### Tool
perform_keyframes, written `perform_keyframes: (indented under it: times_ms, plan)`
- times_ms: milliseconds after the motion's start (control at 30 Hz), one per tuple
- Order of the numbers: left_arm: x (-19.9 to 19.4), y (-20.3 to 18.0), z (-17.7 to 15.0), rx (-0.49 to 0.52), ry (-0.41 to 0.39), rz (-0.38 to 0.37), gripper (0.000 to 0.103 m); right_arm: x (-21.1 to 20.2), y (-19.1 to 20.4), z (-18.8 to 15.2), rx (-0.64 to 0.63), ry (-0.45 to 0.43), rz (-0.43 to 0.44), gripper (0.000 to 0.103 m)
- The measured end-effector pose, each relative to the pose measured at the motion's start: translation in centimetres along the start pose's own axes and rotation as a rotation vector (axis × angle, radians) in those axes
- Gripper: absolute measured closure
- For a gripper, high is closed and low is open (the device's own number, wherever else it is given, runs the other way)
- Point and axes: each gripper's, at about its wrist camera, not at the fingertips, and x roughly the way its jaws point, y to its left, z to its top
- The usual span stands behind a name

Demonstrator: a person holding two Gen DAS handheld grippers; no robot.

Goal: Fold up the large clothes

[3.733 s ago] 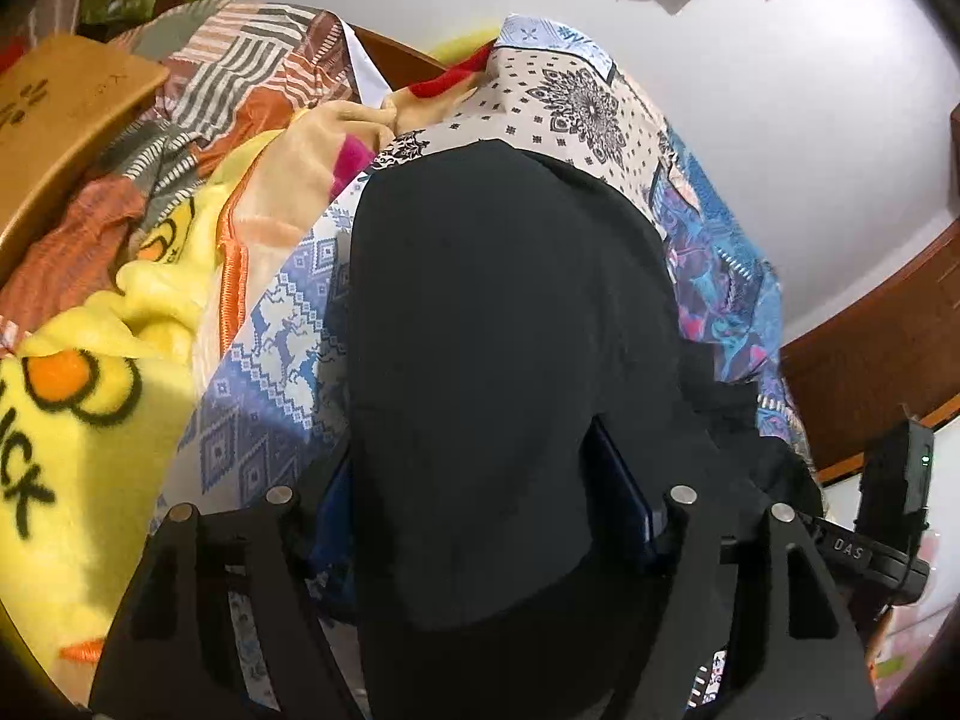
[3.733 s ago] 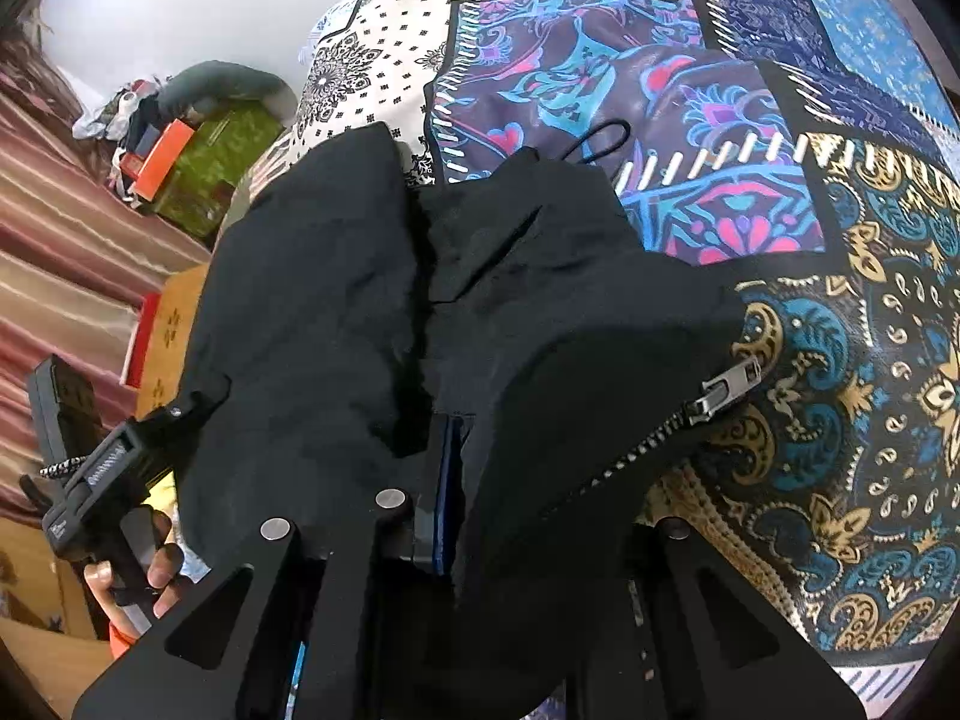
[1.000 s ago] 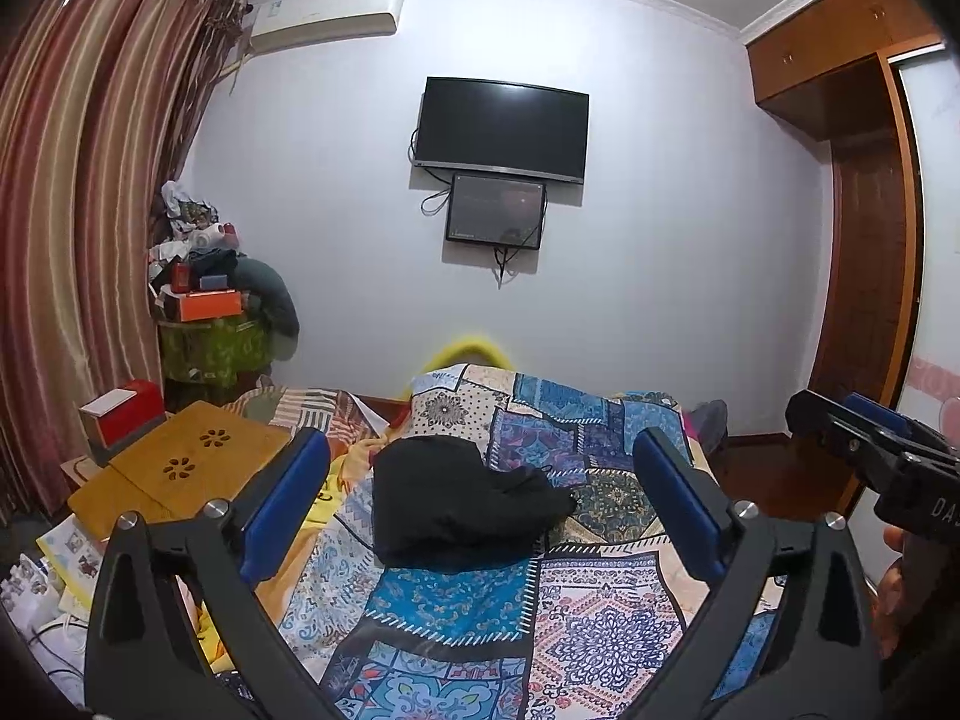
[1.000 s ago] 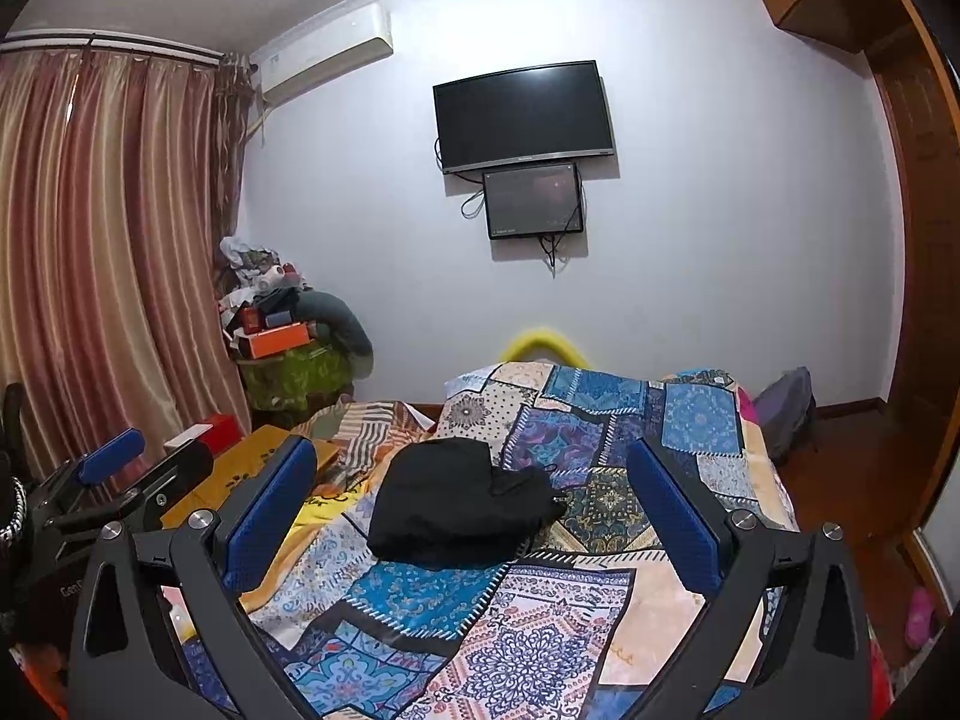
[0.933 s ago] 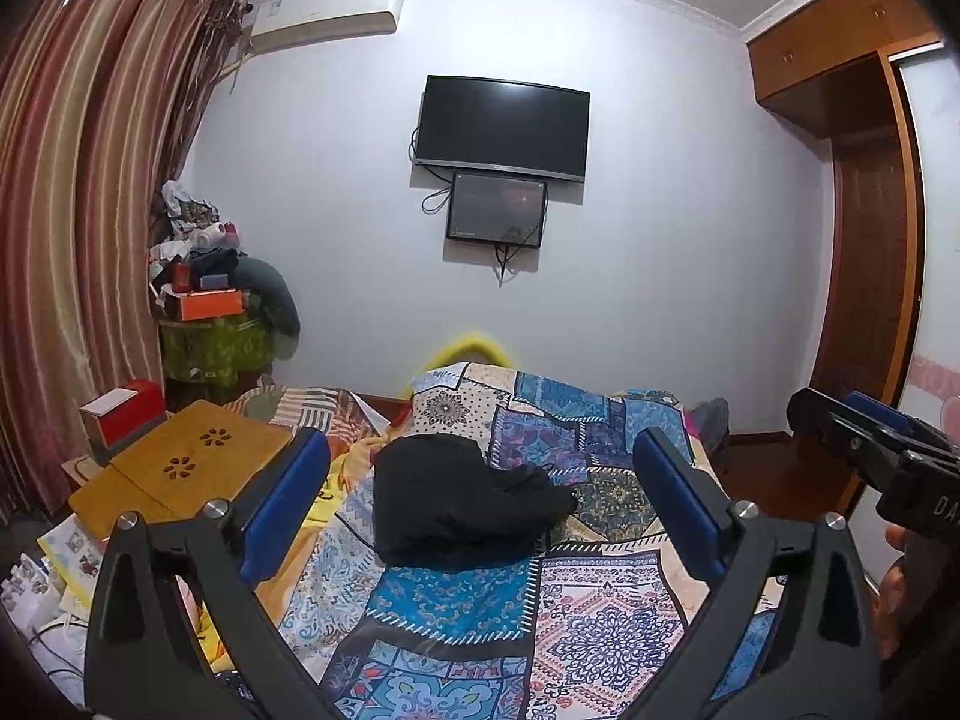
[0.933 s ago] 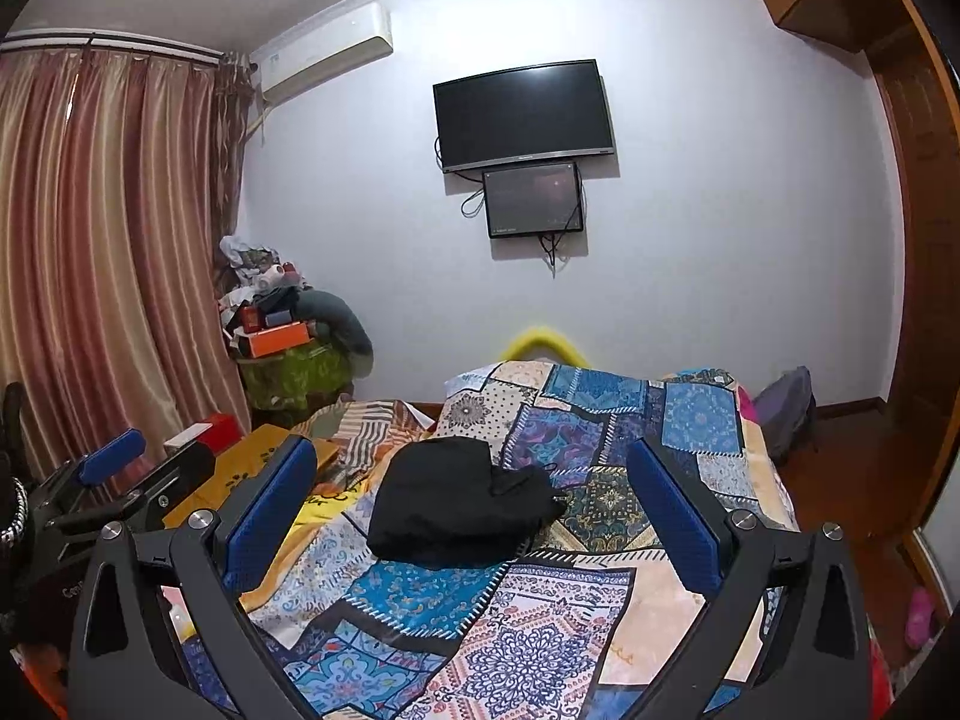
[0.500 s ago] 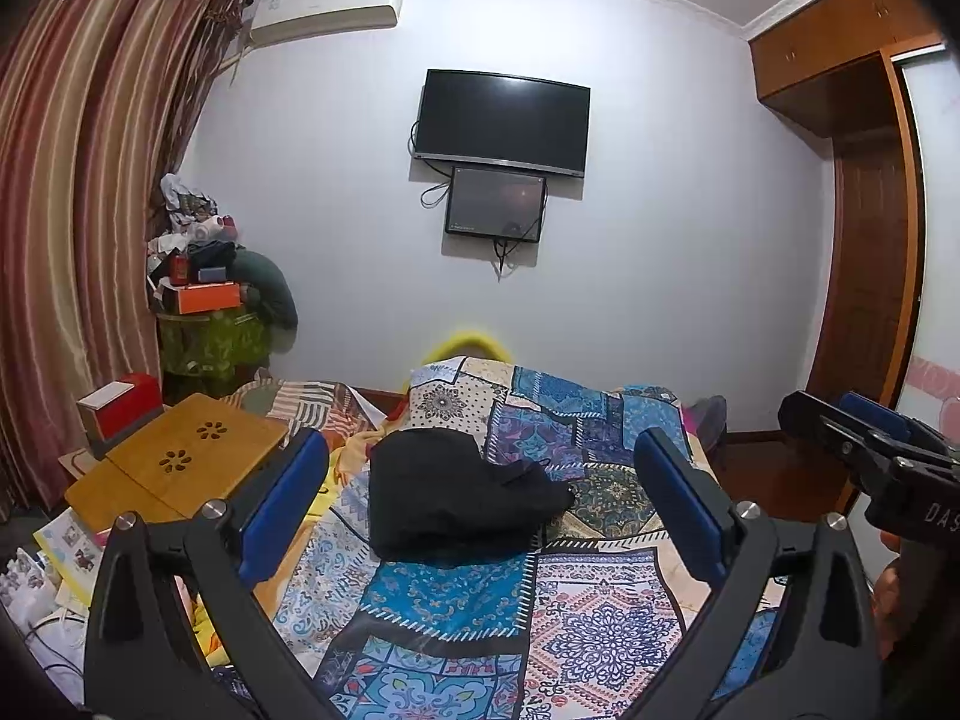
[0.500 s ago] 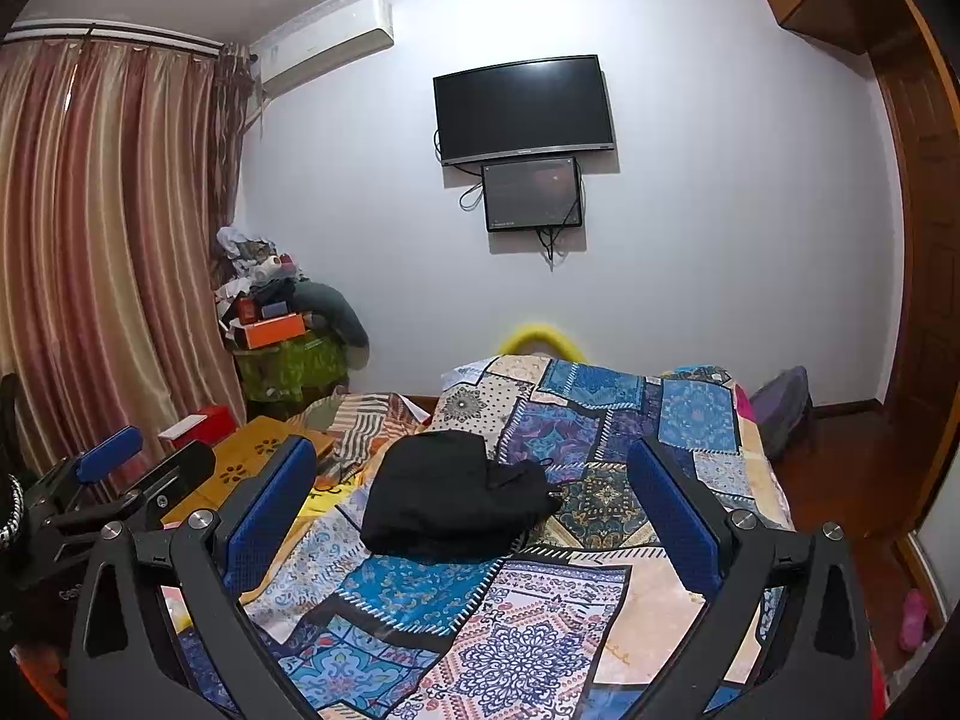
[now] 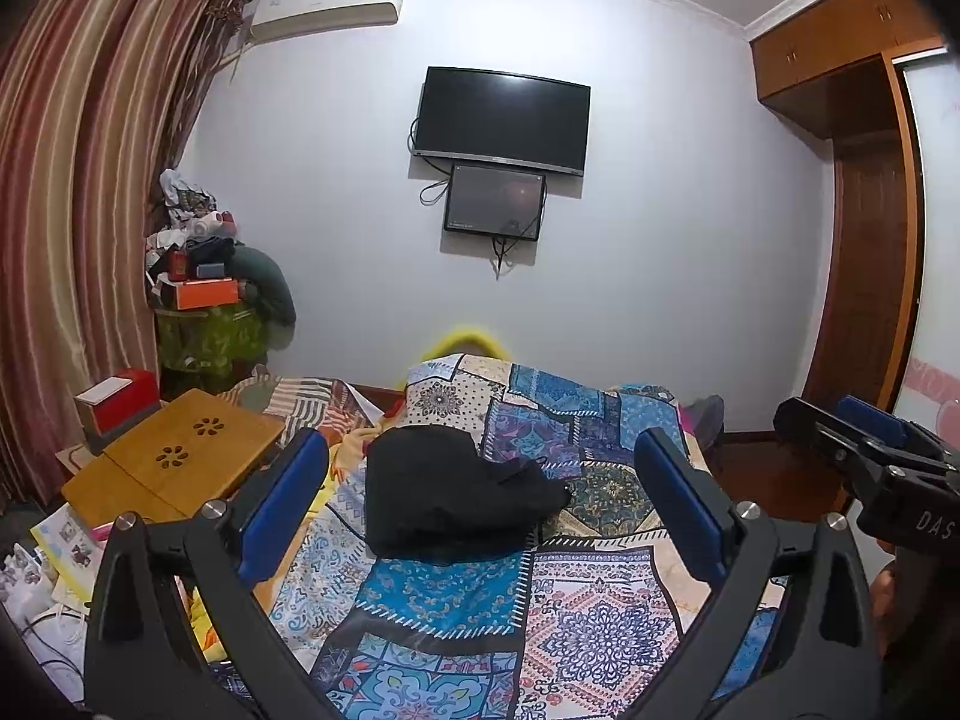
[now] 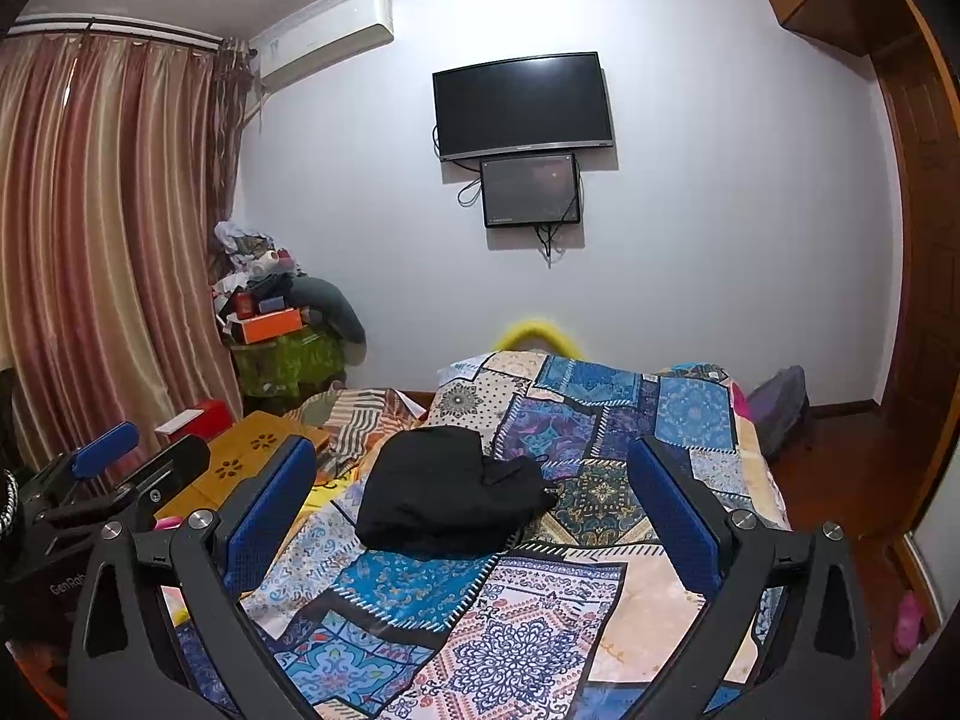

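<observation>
A black garment (image 9: 447, 492) (image 10: 447, 489) lies folded into a compact bundle on the patchwork bedspread (image 9: 558, 606) (image 10: 540, 618), toward the bed's left side. My left gripper (image 9: 480, 516) is held well back from the bundle, open, with nothing between its blue pads (image 9: 282, 504). My right gripper (image 10: 474, 516) is open as well, also far from the garment and empty. In the left wrist view the right gripper (image 9: 864, 462) shows at the right edge. The left gripper (image 10: 114, 474) appears at the left edge of the right wrist view.
A wooden lap table (image 9: 174, 468) stands left of the bed with a red and white box (image 9: 117, 405) behind it. A cluttered stand (image 9: 207, 324) fills the corner by the striped curtains (image 9: 78, 228). Two screens (image 9: 501, 120) hang on the far wall. A wardrobe (image 9: 864, 228) stands right.
Since 3.7 s ago both grippers let go of the black garment and drew far back from the bed. Over the last second both views drifted only slightly.
</observation>
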Motion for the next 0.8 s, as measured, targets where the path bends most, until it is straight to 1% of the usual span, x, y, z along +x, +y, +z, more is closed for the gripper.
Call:
perform_keyframes:
  times_ms: [367, 667, 800]
  plan:
    - [0.43, 0.10, 0.31, -0.005, 0.016, -0.025, 0.001, 0.22, -0.15, -0.11, 0.001, 0.009, -0.001, 0.000]
    - [0.34, 0.32, 0.27, -0.010, 0.013, -0.023, 0.001, 0.09, -0.23, -0.22, 0.001, 0.005, -0.002, 0.000]
    - [0.44, 0.50, 0.25, -0.017, 0.026, -0.038, 0.001, 0.10, -0.34, -0.15, 0.004, 0.006, -0.003, 0.000]
